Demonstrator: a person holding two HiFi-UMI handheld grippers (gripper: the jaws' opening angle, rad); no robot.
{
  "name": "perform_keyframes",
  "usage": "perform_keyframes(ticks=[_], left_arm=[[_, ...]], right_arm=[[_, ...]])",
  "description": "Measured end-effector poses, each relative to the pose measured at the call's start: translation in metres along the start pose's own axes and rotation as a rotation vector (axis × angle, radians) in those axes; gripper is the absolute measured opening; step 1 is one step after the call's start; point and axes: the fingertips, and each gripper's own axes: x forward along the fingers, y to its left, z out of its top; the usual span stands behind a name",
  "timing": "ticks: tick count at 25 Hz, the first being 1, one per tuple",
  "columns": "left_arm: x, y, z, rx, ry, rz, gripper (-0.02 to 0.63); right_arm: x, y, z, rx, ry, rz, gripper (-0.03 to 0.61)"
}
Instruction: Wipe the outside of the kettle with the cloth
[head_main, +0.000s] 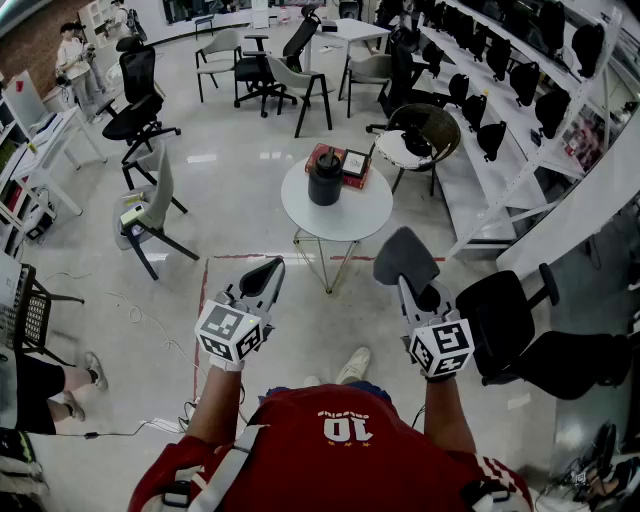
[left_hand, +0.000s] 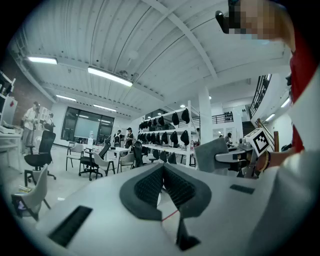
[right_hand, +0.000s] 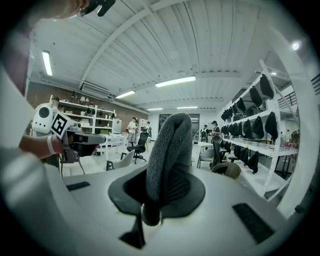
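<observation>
A black kettle (head_main: 325, 178) stands upright on a small round white table (head_main: 350, 215) a step or two ahead of me. My right gripper (head_main: 407, 283) is shut on a grey cloth (head_main: 403, 255), which sticks up past its jaws (right_hand: 170, 150). The cloth also shows in the left gripper view (left_hand: 212, 155). My left gripper (head_main: 268, 270) is shut with nothing in it; its ribbed pads (left_hand: 150, 187) meet at the tip. Both grippers are held at waist height, well short of the table and far from the kettle, and they point at the room.
A red box (head_main: 340, 165) lies beside the kettle. A wicker chair (head_main: 425, 135) stands behind the table, a black office chair (head_main: 510, 320) at my right, a pale chair (head_main: 150, 210) at the left. Shelves with black bags (head_main: 520, 80) run along the right. Red tape (head_main: 205, 290) marks the floor.
</observation>
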Motion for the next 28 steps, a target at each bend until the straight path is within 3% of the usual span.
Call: perform_keyframes(ticks=[13, 28], left_arm=[[-0.007, 0.003, 0.002, -0.007, -0.010, 0.015, 0.009], [0.016, 0.005, 0.000, -0.028, -0.022, -0.011, 0.008]], right_arm=[[0.003, 0.002, 0.009, -0.004, -0.024, 0.011, 0.046], [0.003, -0.015, 0.011, 0.121, -0.072, 0.045, 0.046]])
